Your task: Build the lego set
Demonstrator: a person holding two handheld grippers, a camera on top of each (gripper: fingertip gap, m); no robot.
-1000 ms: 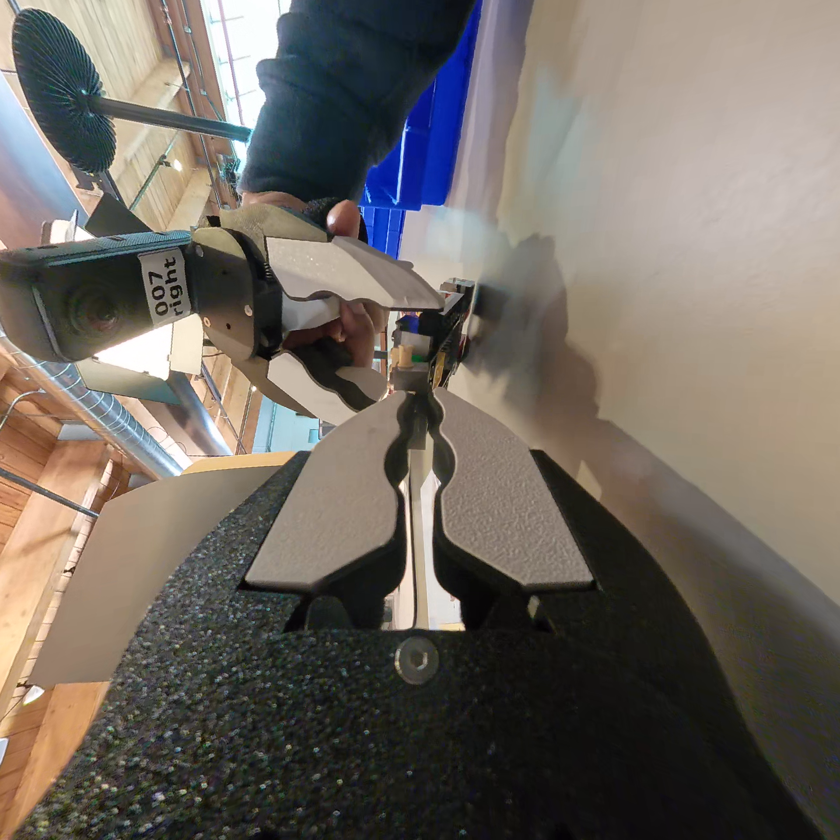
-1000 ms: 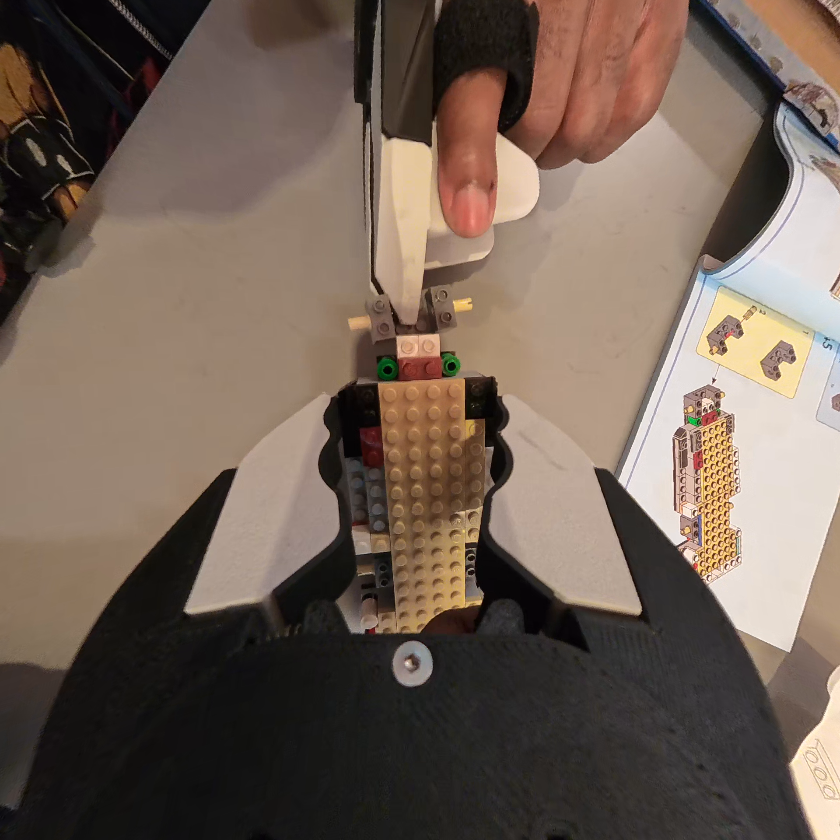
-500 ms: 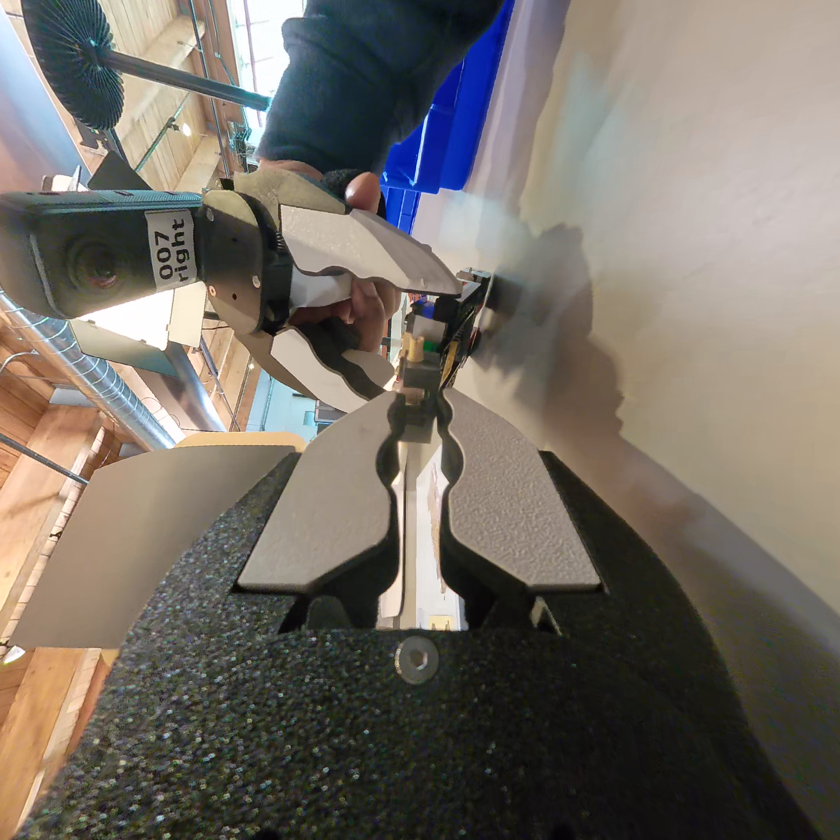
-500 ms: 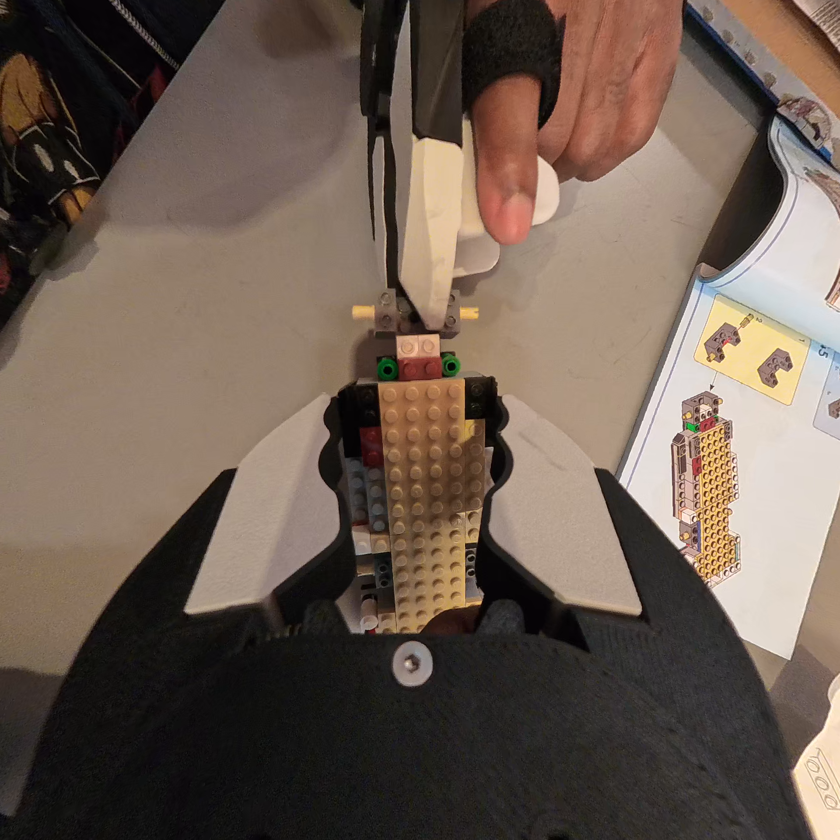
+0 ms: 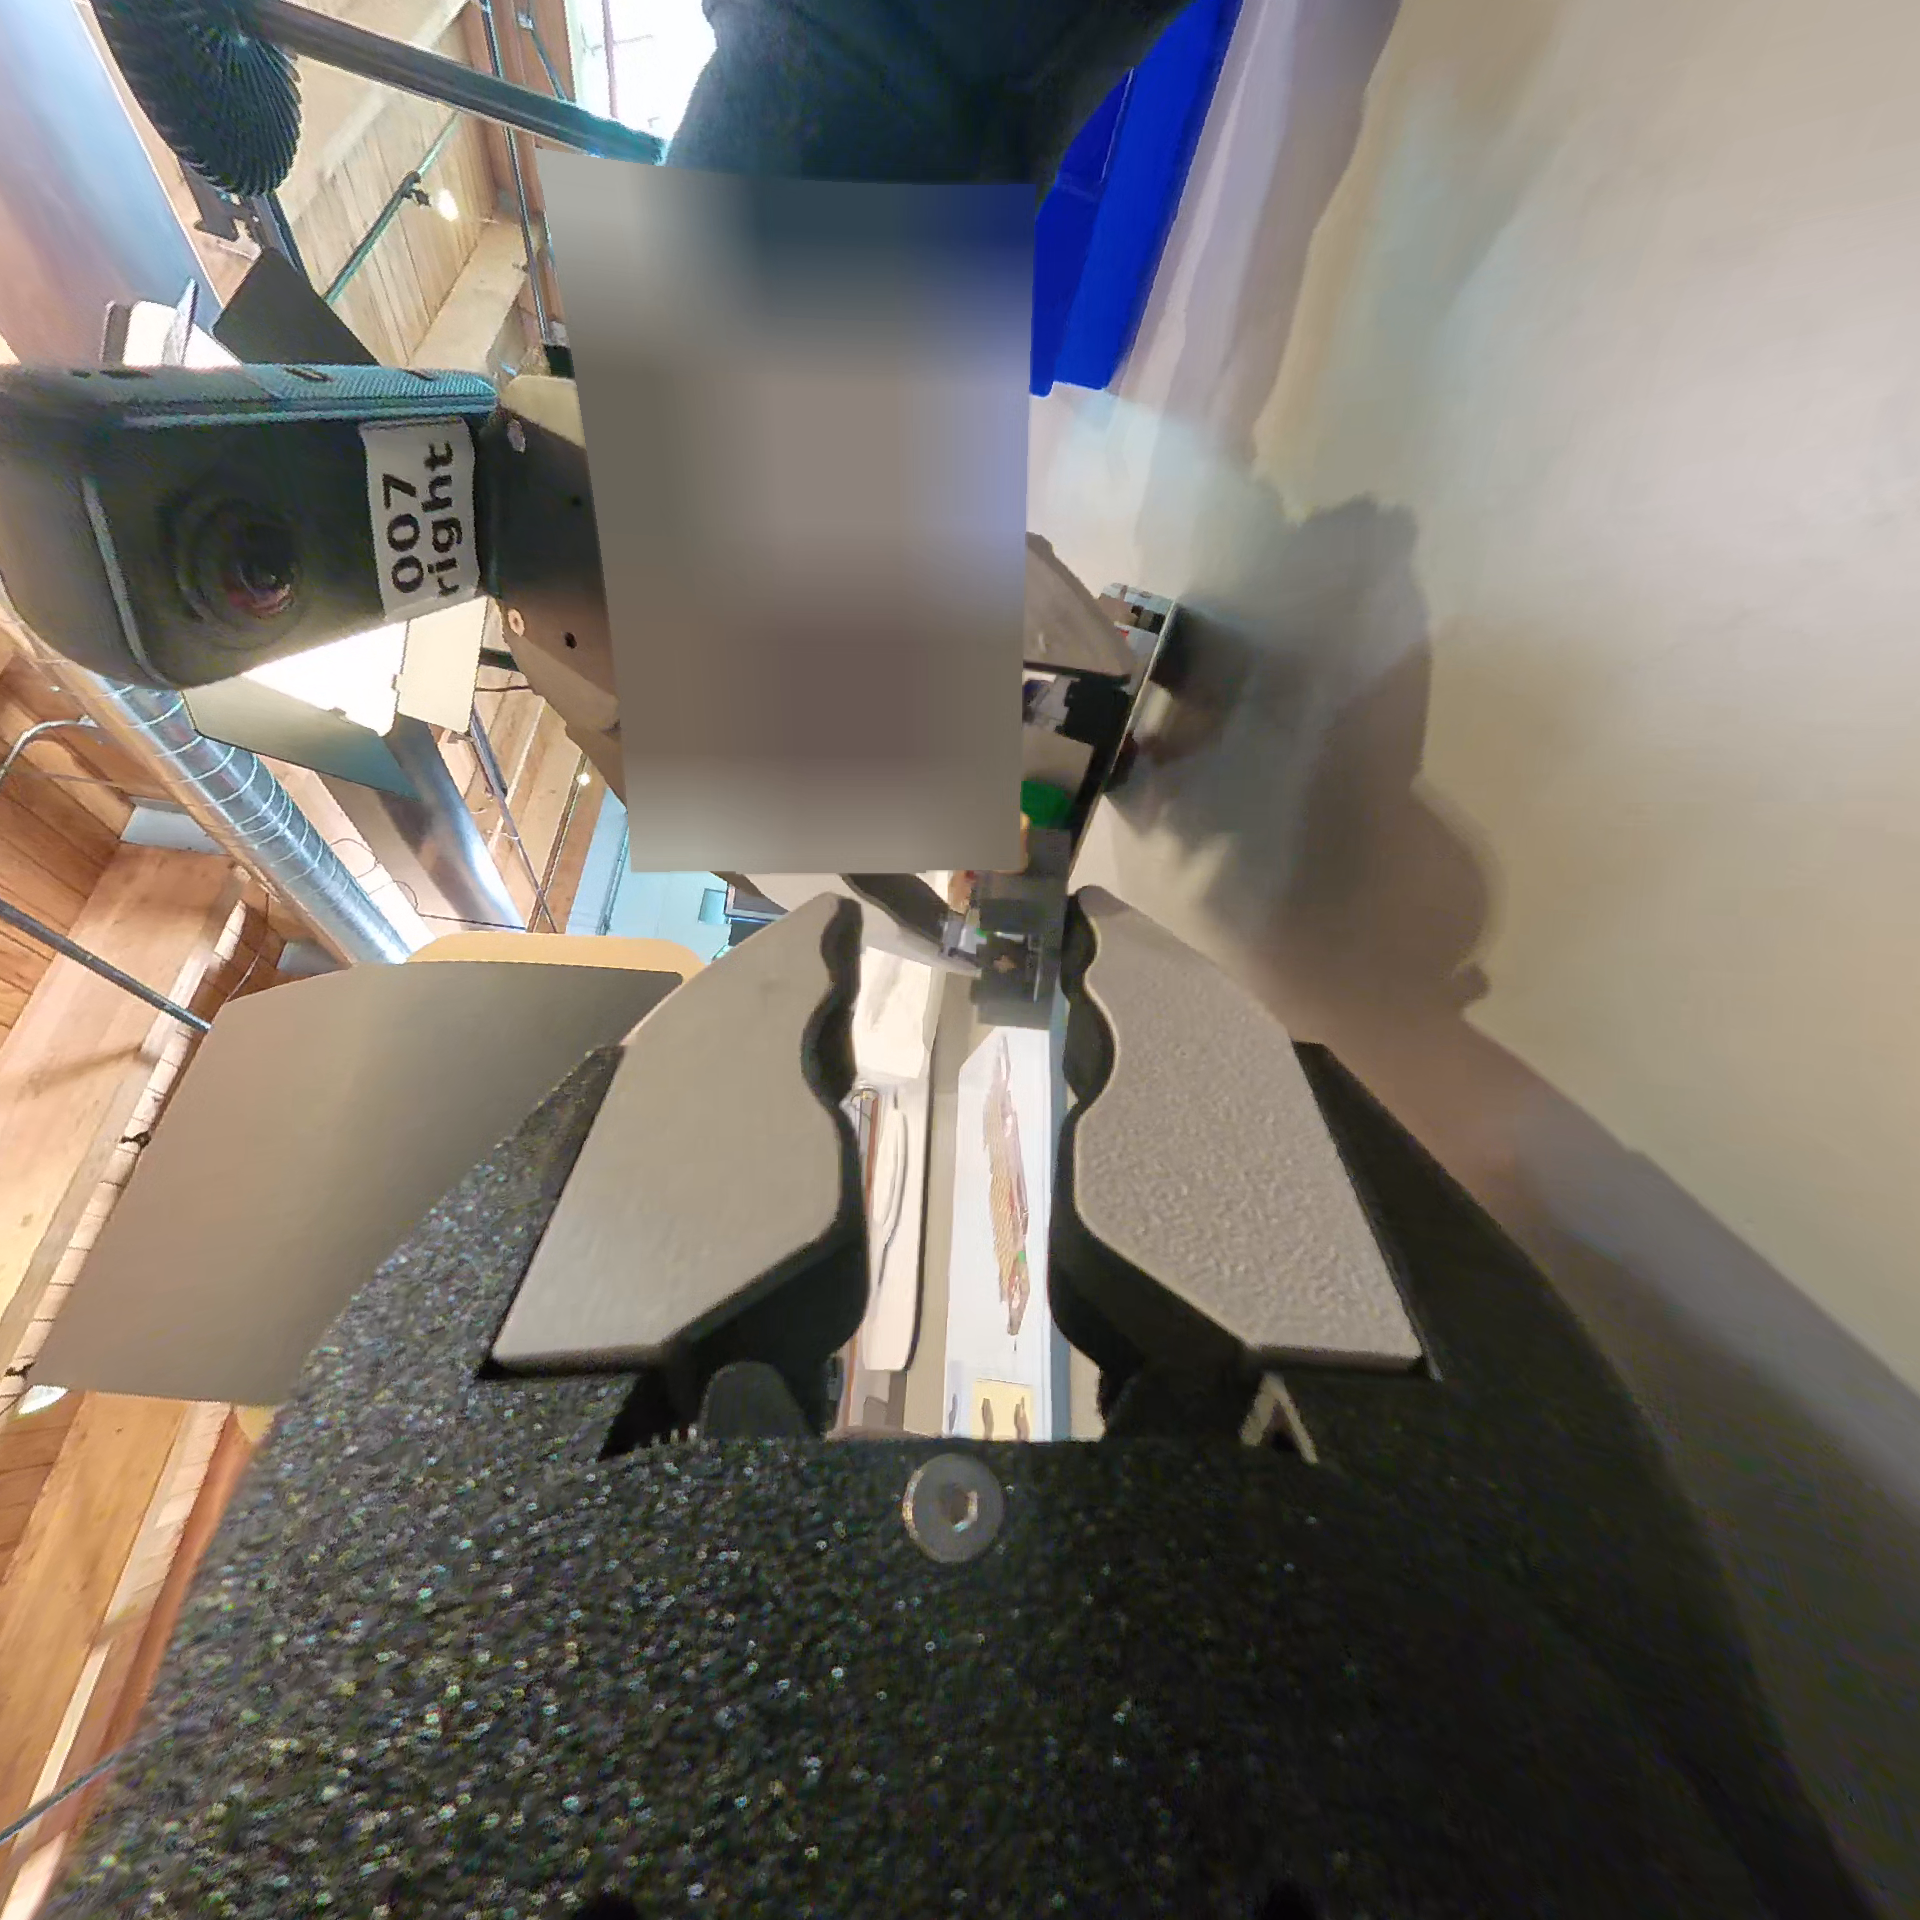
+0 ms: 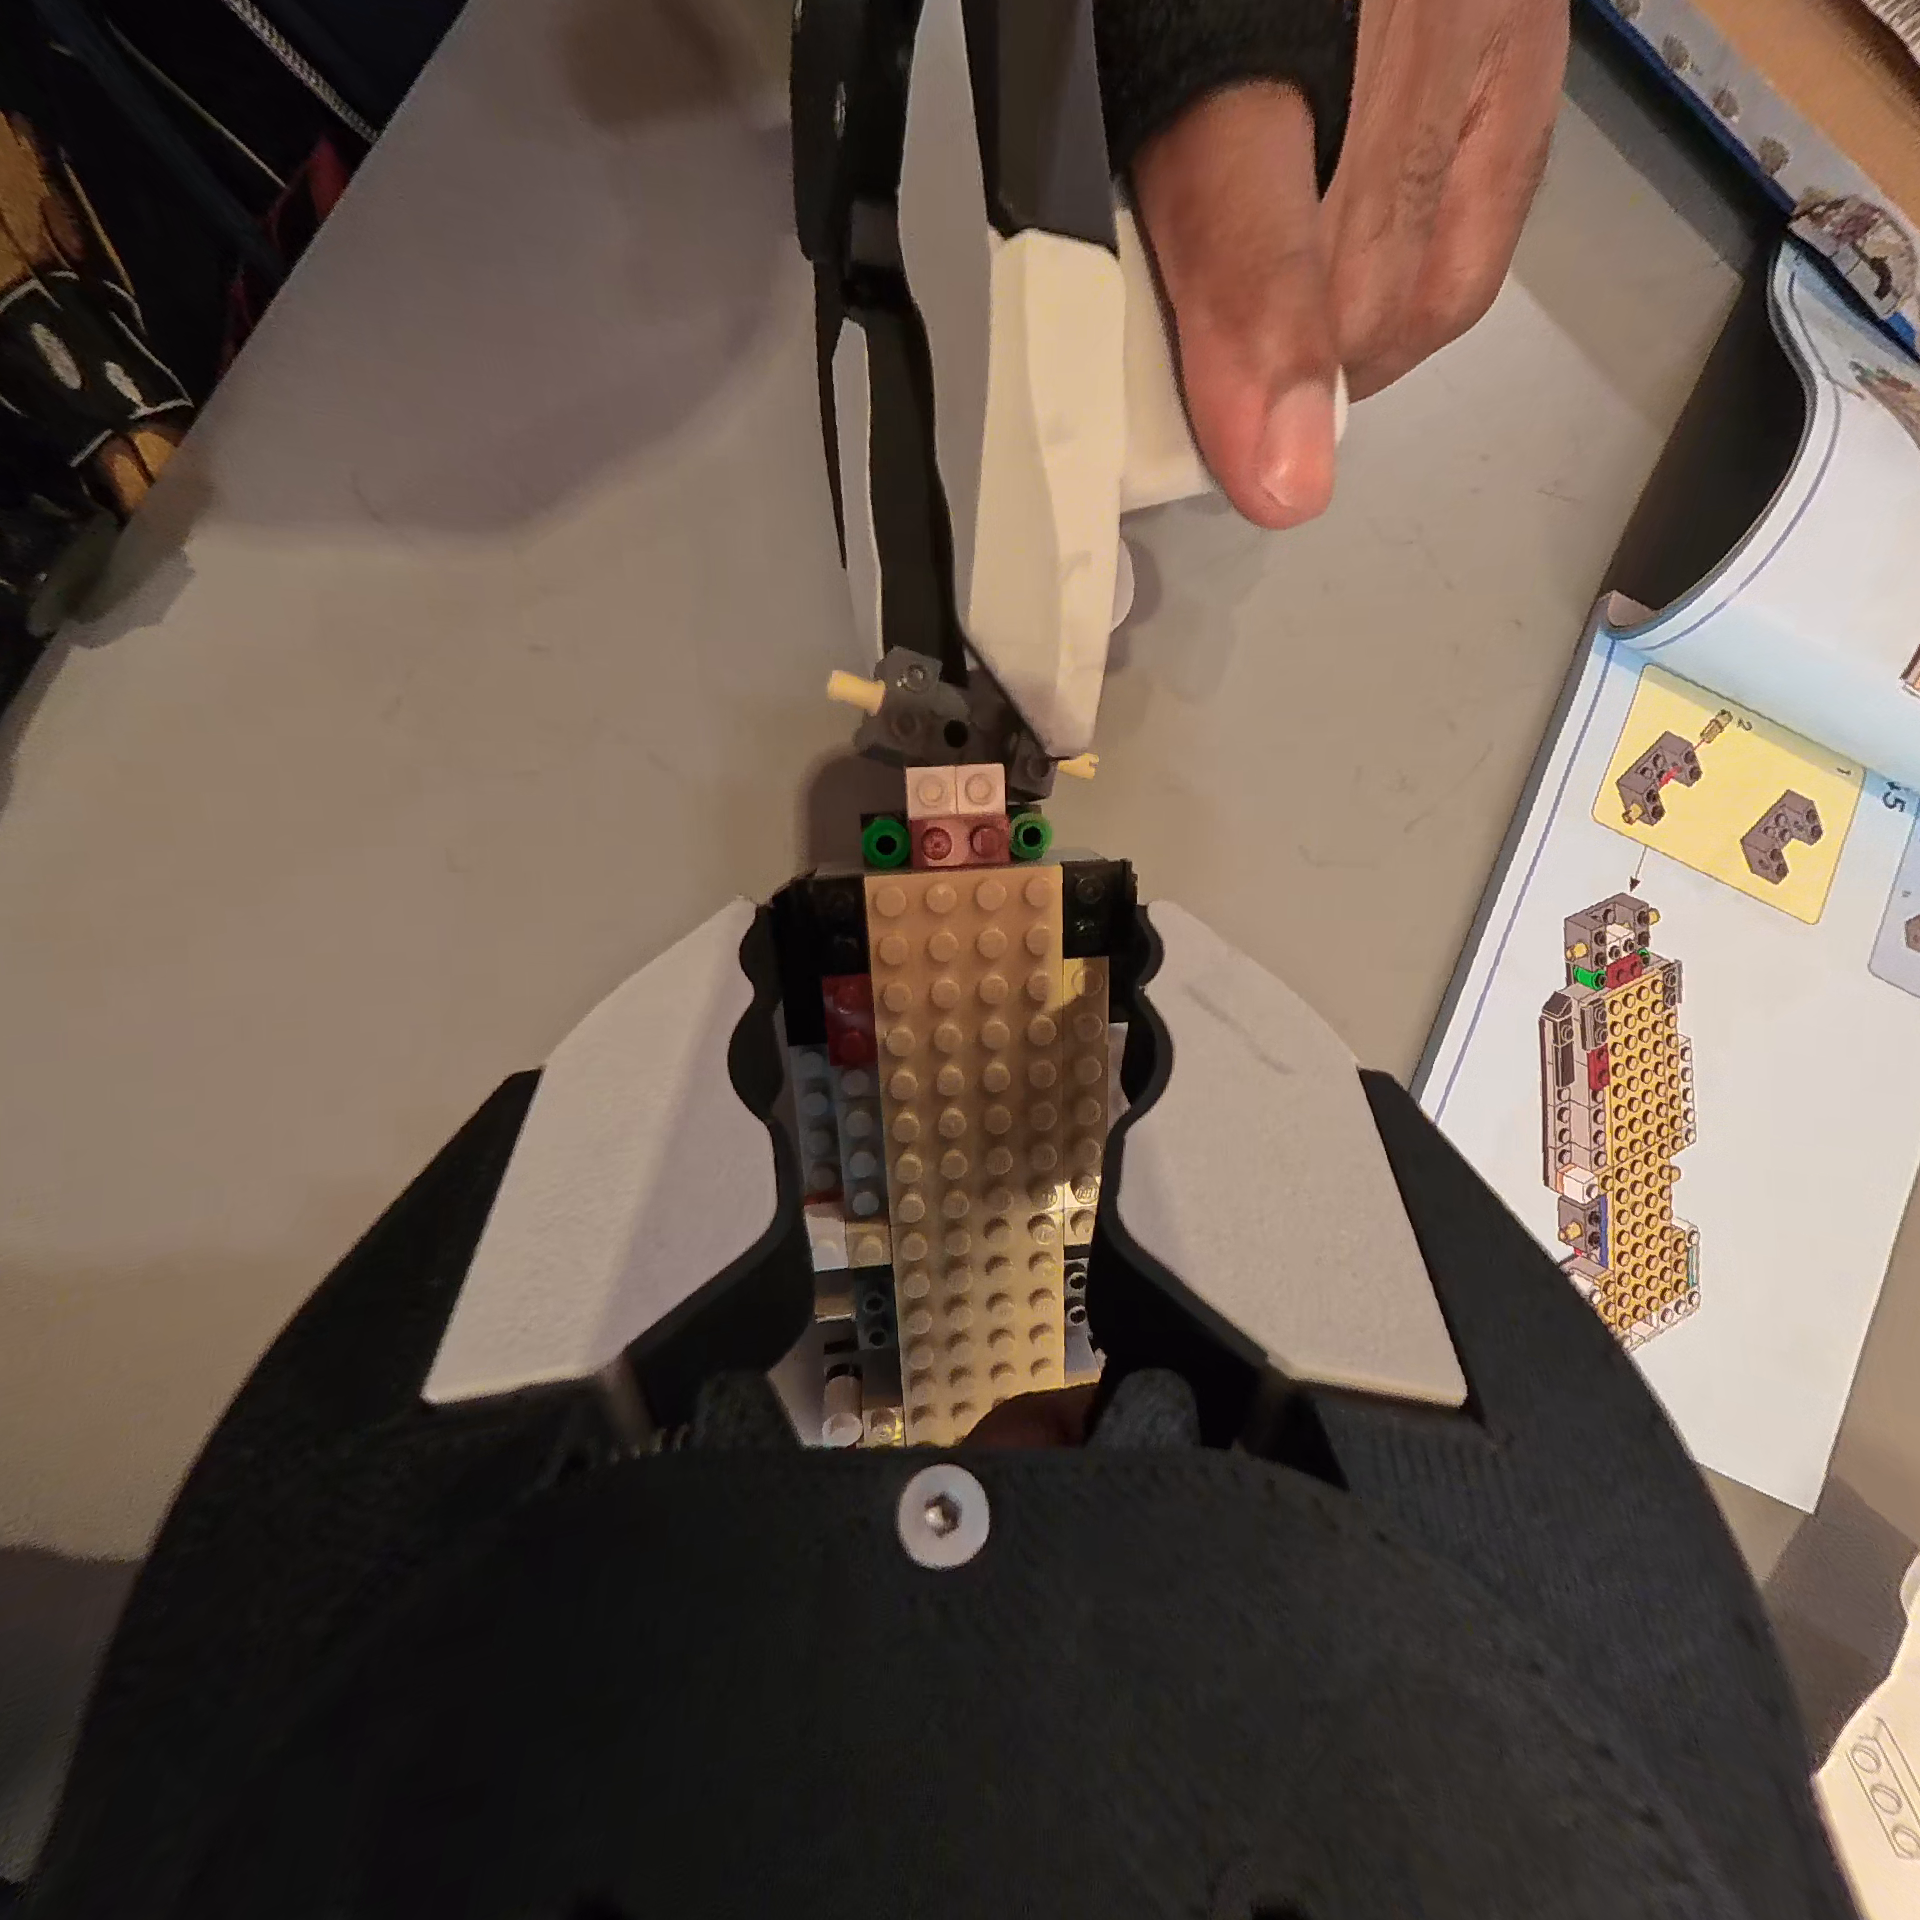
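Note:
My right gripper (image 6: 951,914) is shut on a brick model (image 6: 977,1091) with a tan studded plate on top, and holds it over the grey table (image 6: 416,727). At the model's far end sit green round pieces, a dark red brick, a pale pink brick, and a dark grey bracket piece (image 6: 914,717) with tan pins, which sits askew. My left gripper (image 5: 961,914) is open. The grey bracket piece (image 5: 1013,956) stands by its right fingertip, with a clear gap to the left one. In the right wrist view its white finger (image 6: 1049,582) reaches down to the bracket.
An open instruction booklet (image 6: 1662,1039) lies on the table to the right of the model. A person's hand (image 6: 1351,260) holds the left gripper. A blue bin (image 5: 1122,208) stands at the table's far side. The right gripper's camera body (image 5: 239,530) shows at the left. Left and right tips are no more than a few centimetres apart.
My left gripper's jaws have opened off the grey bracket piece they were shut on. The bracket now sits tilted at the model's end. The right gripper still holds the model still.

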